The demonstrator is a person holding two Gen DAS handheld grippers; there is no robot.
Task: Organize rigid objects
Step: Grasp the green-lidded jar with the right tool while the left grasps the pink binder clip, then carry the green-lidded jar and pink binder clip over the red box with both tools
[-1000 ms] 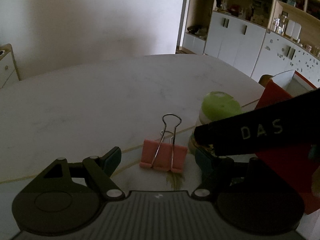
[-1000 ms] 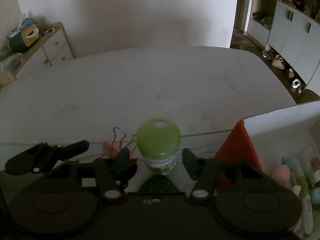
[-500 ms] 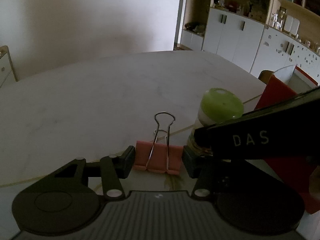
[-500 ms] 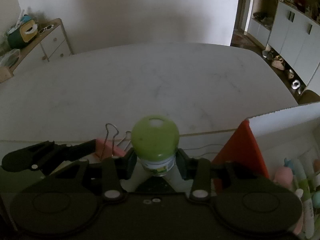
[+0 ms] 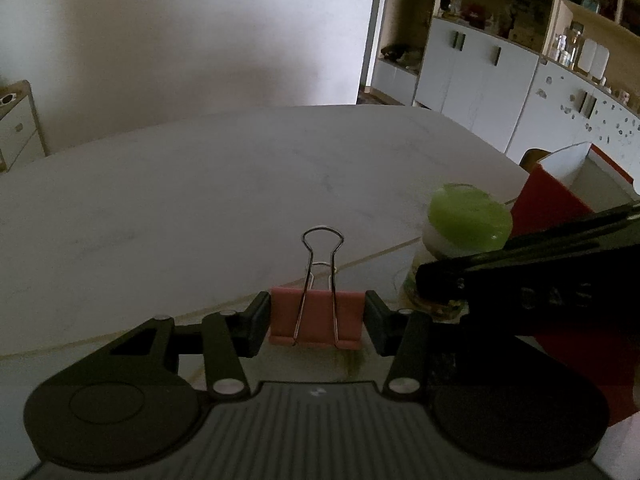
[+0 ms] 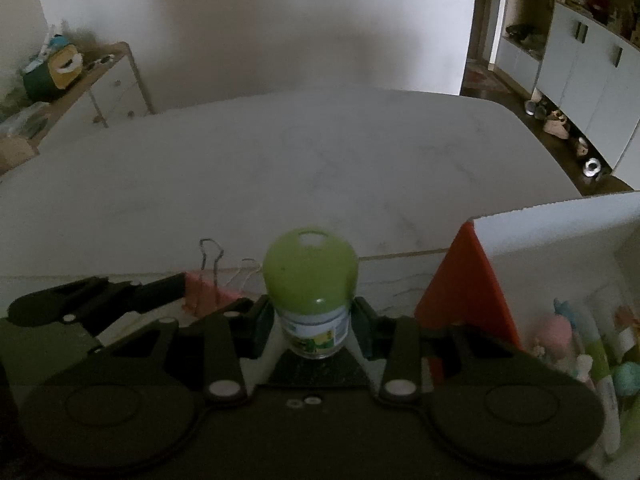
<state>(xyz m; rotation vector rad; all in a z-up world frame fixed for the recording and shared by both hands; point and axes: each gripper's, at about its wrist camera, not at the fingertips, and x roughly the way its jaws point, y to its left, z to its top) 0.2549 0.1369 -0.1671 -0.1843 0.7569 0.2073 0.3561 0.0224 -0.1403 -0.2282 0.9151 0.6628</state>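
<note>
A pink binder clip [image 5: 316, 316] with wire handles sits between the fingers of my left gripper [image 5: 316, 322], which is shut on its sides. The clip also shows in the right wrist view [image 6: 204, 292]. A small bottle with a green cap [image 6: 311, 280] stands between the fingers of my right gripper [image 6: 312, 322], which is shut on its body. The bottle also shows in the left wrist view [image 5: 464, 224], with the right gripper's finger [image 5: 520, 276] across it.
A red-and-white cardboard box [image 6: 552, 236] stands at the right on the white marble table [image 6: 320, 160]; it holds several pens and small toys [image 6: 592, 344]. The box also shows in the left wrist view [image 5: 552, 208]. Cabinets and shelves stand beyond the table.
Both grippers have closed: the left one onto the pink binder clip, the right one onto the green-capped bottle. Both objects now look a little higher in view.
</note>
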